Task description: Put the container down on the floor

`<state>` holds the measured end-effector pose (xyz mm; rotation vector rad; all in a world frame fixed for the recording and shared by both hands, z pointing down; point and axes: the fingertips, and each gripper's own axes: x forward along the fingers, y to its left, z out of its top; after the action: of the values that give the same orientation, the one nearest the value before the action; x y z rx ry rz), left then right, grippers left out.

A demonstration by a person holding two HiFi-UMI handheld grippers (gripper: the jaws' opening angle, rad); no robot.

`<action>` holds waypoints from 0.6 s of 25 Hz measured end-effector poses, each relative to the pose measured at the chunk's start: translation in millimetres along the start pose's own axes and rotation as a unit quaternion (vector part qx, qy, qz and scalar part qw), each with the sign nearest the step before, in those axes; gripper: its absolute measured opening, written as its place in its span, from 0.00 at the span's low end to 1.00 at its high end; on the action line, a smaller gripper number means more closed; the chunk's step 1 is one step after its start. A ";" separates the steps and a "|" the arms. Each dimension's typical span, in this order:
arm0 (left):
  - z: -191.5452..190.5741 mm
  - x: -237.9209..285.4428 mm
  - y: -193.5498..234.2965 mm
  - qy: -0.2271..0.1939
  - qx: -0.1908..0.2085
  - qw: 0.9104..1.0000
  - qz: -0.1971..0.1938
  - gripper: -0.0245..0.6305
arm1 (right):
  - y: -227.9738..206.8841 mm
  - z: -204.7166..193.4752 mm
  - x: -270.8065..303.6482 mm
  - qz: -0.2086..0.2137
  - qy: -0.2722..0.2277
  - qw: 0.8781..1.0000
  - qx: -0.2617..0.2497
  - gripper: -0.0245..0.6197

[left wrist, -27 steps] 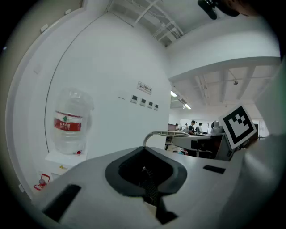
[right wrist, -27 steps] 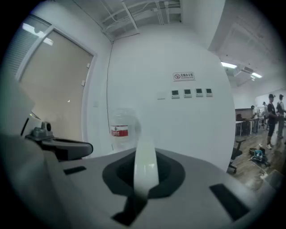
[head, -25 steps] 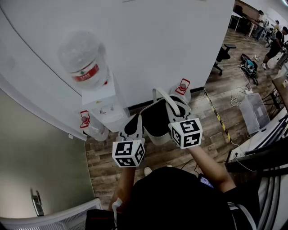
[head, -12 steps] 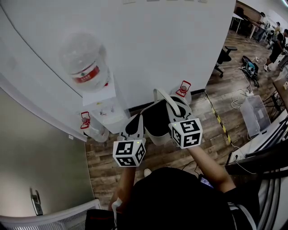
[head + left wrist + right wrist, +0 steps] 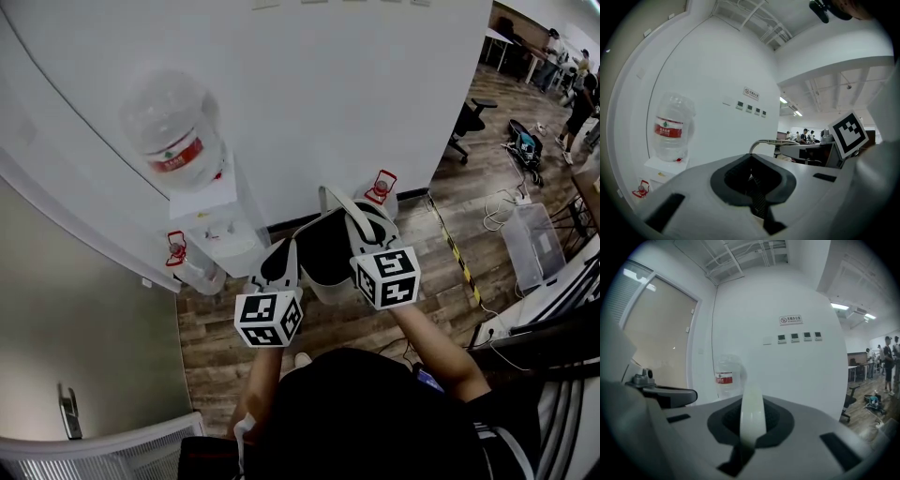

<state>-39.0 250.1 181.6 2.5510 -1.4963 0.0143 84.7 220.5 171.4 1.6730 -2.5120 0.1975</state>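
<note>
Container [image 5: 323,258] hangs by its white handle [image 5: 751,413], clamped in right claw [image 5: 751,430] to carry the weight | left claw [image 5: 752,187] jaws together on nothing, beside rim, probably steadying | wooden floor [image 5: 342,323] well below, near water dispenser [image 5: 211,220] | set-down not yet done

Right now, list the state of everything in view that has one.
Right gripper: shut on the handle.
Left gripper: shut, nothing seen between its jaws.
Container: off the floor, hanging by its handle.
Water bottle: upside down on the dispenser.
Jug beside the dispenser: upright on the floor, capped.
</note>
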 end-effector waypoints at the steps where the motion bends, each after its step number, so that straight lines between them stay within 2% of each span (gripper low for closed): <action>1: -1.6 1.7 -3.7 0.000 0.000 1.000 0.000 0.06 | -2.7 -1.4 -1.0 0.001 0.000 1.000 -0.001 0.08; 6: -6.6 6.4 -15.6 0.000 0.014 1.000 0.010 0.06 | -13.5 -9.2 -4.6 0.009 0.004 1.000 -0.003 0.08; 11: -13.3 9.4 -18.5 -0.001 -0.004 1.000 0.020 0.06 | -20.8 -14.1 -0.6 0.016 0.009 1.000 -0.007 0.08; 15: -12.7 10.3 -16.6 0.001 -0.001 1.000 0.025 0.06 | -21.4 -14.3 7.8 0.019 0.012 1.000 -0.009 0.08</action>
<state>-18.4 251.1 192.7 2.5102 -1.5577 0.0210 101.8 207.7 187.7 1.6068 -2.5233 0.1974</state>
